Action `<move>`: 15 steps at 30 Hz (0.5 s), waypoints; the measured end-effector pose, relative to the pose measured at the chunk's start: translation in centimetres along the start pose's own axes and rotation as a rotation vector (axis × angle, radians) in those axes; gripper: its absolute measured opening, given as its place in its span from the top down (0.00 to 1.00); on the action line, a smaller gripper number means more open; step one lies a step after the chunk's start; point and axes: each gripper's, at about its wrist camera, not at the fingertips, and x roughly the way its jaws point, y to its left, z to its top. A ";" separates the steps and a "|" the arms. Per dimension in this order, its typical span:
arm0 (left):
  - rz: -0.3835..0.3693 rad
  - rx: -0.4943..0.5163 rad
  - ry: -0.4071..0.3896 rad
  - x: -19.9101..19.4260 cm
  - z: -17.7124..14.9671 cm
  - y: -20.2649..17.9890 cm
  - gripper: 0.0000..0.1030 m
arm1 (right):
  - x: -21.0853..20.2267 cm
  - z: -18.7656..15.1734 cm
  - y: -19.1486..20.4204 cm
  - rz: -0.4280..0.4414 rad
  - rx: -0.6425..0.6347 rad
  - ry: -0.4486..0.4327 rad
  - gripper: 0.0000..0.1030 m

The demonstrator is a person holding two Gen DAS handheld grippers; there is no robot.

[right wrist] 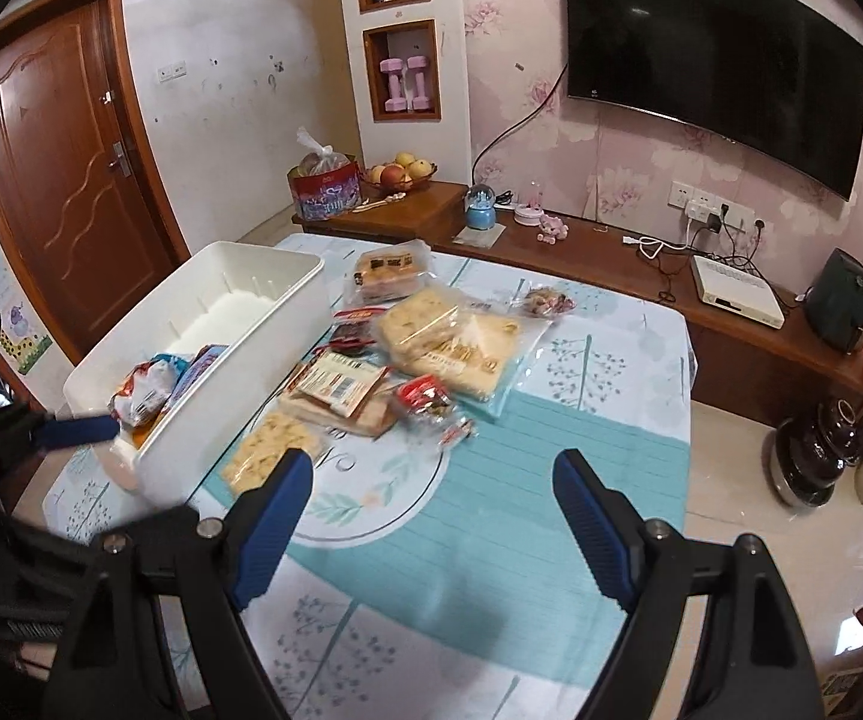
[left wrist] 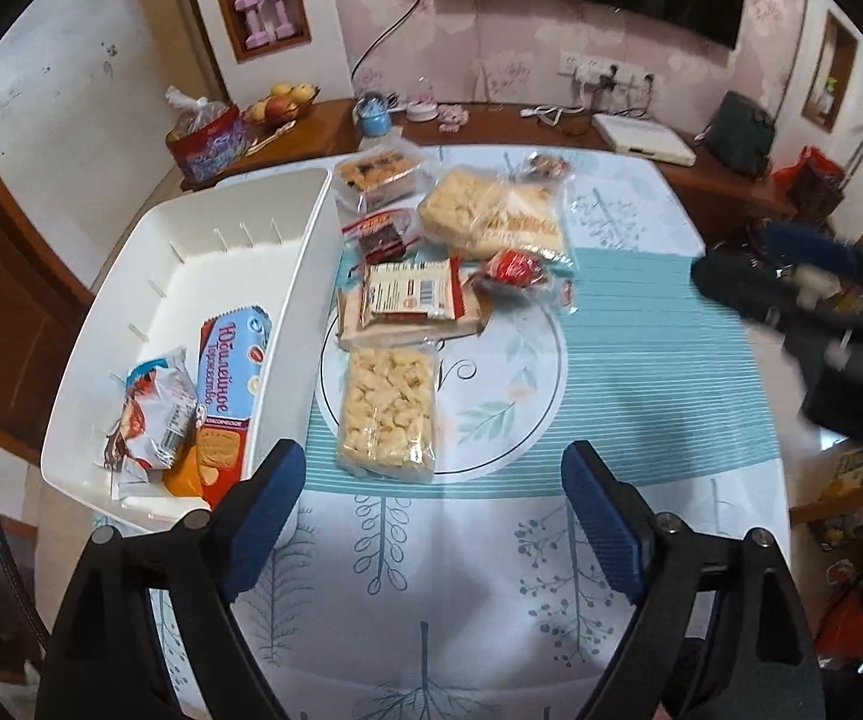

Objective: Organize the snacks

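Left wrist view: the left gripper [left wrist: 431, 504] is spread wide and empty above the cloth. The puff pack [left wrist: 386, 411] lies just beside the bin [left wrist: 191, 276]. It looks light and crushable; I would take it gently across its narrow sides.

Right wrist view: the right gripper [right wrist: 431, 510] is also wide and empty, with the snacks [right wrist: 425, 330] ahead of it.

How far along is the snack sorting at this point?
Early. Done: two packets, the blue biscuit pack and a crinkled wrapper, lie in the white bin. In hand: nothing; left tongs and right tongs are both open and empty. Left: the rice-puff bar and the other snacks on the table.
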 end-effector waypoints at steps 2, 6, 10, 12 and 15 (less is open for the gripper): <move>0.030 -0.010 0.010 1.0 0.1 -0.4 0.16 | 0.7 0.6 -0.6 0.006 -0.012 -0.005 0.19; 0.107 -0.038 0.038 3.6 0.6 -1.1 0.16 | 2.3 1.7 -1.4 0.019 -0.039 -0.001 0.19; 0.161 -0.070 0.077 6.0 1.0 -1.0 0.16 | 4.2 2.9 -1.8 0.040 -0.103 0.010 0.19; 0.185 -0.083 0.100 7.2 1.1 -0.9 0.16 | 5.0 3.3 -1.9 0.047 -0.134 0.014 0.19; 0.217 -0.110 0.128 8.7 1.3 -0.6 0.16 | 6.4 4.0 -1.9 0.058 -0.176 0.022 0.19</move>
